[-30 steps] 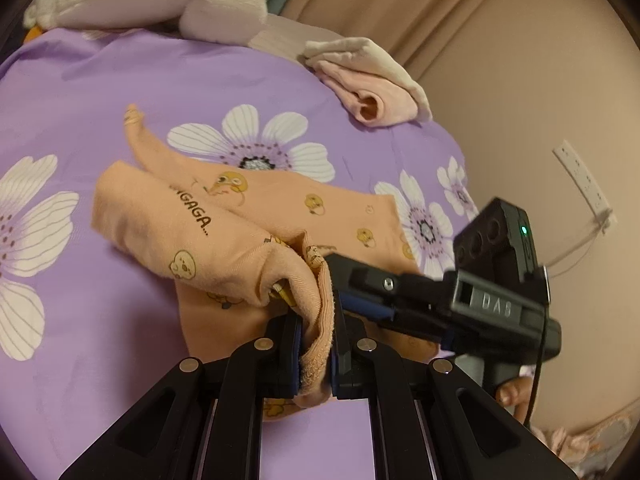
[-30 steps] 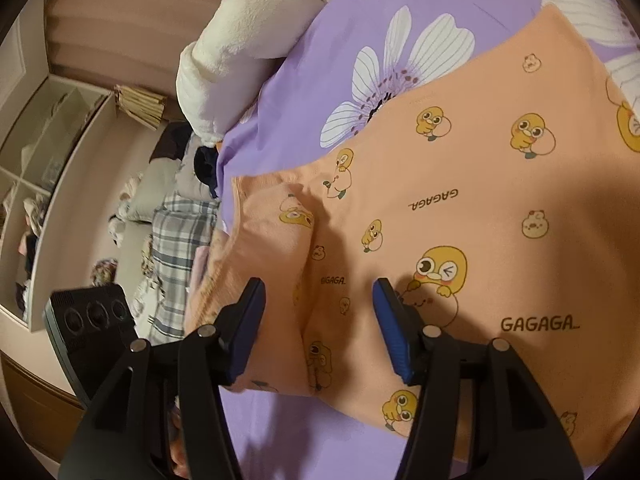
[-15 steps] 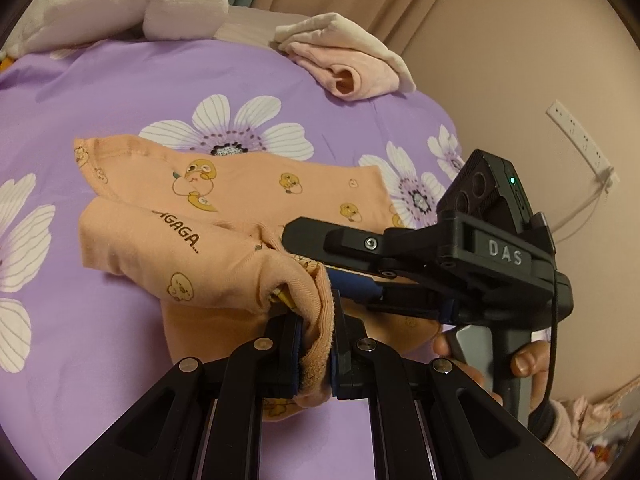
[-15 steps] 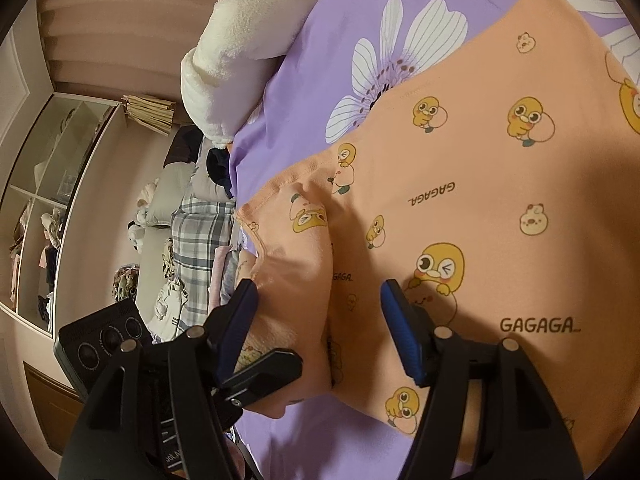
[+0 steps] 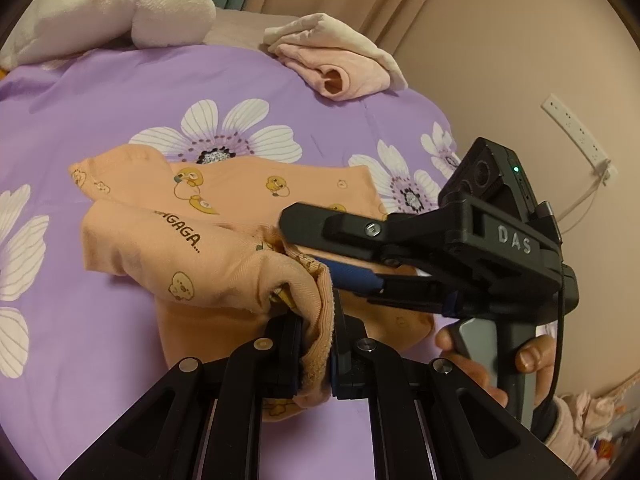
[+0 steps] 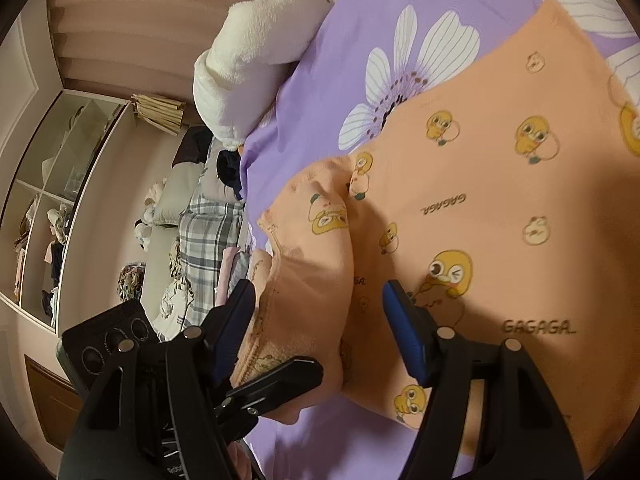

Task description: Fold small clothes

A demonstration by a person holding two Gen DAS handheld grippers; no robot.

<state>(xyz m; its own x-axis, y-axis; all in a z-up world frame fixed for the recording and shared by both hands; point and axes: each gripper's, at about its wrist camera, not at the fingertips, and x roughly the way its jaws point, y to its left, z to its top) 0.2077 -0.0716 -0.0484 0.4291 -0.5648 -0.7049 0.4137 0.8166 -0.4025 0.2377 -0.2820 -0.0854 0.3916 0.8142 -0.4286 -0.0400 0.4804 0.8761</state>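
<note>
An orange baby garment (image 5: 224,240) with yellow duck prints and "GAGAGA" lettering lies on the purple flowered bedsheet (image 5: 120,112). My left gripper (image 5: 316,344) is shut on a cuff of the garment and holds a sleeve folded over the body. My right gripper (image 6: 320,320) is open, its blue-padded fingers (image 6: 404,332) spread over the folded sleeve (image 6: 312,264) and the garment body (image 6: 500,208). It also shows in the left wrist view (image 5: 320,248), reaching in from the right just above the cloth.
A folded pink and cream garment (image 5: 340,64) lies at the far bed edge. A white plush pillow (image 5: 108,4) sits at the back left. A wall with a power strip (image 5: 576,132) is to the right. Shelves (image 6: 52,208) and piled clothes (image 6: 200,232) stand beside the bed.
The left gripper has carried the sleeve further over the garment body. The right gripper has moved in left, over the fold and close to the left gripper, staying open.
</note>
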